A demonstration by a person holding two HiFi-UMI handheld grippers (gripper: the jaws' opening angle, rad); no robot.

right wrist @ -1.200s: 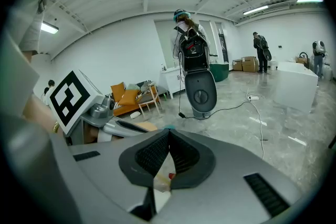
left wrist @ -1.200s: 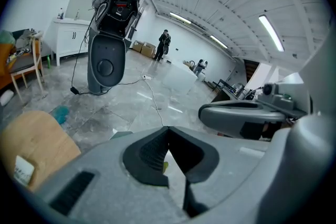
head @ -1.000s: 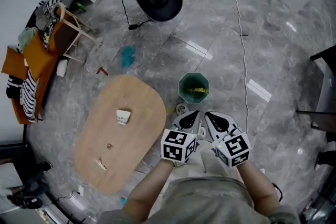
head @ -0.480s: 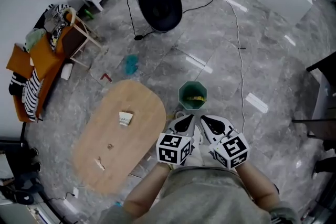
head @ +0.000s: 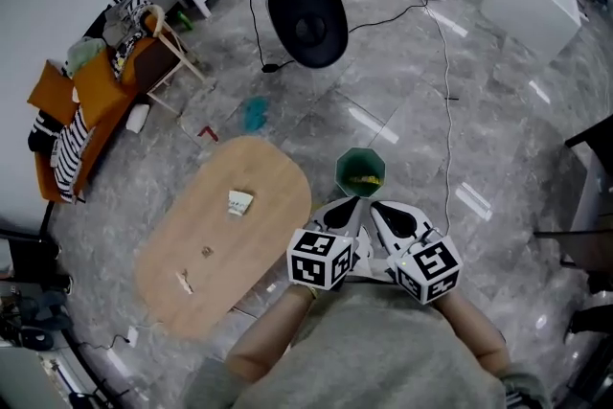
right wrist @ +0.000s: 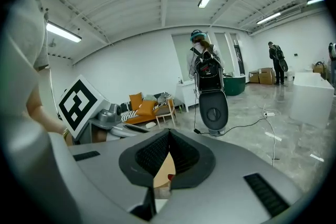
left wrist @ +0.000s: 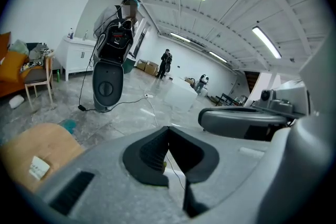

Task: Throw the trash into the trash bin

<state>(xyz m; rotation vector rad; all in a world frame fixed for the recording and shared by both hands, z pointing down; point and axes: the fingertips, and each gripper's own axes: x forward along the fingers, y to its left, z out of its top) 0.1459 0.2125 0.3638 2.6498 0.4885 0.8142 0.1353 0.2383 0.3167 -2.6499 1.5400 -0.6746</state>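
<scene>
1. the left gripper (head: 351, 204) has its jaws pressed fully together, and nothing is caught between them.
2. the right gripper (head: 376, 206) also looks closed, its jaws meeting at the tips. only the tan table top shows through the narrow gap lower down, and no object sits in it.
3. in the head view both grippers are held side by side close to the person's body, tips almost touching each other.
4. the green bin (head: 360, 170) stands on the grey floor (head: 431, 120) at 12 o'clock from the two tips, just beyond them. something yellow (head: 363, 178) lies inside it.
5. the oval wooden table (head: 268, 177) spreads out at 9 o'clock from the grippers, its near edge just beside the left one.
6. a crumpled paper (head: 239, 202) lies on the table at 9 o'clock from the left gripper, apart from it.
7. two smaller scraps (head: 185, 281) lie farther along the table at about 8 o'clock, well apart from both grippers.
8. a teal object (head: 255, 113) lies on the floor past the table's far end, at about 11 o'clock.
</scene>
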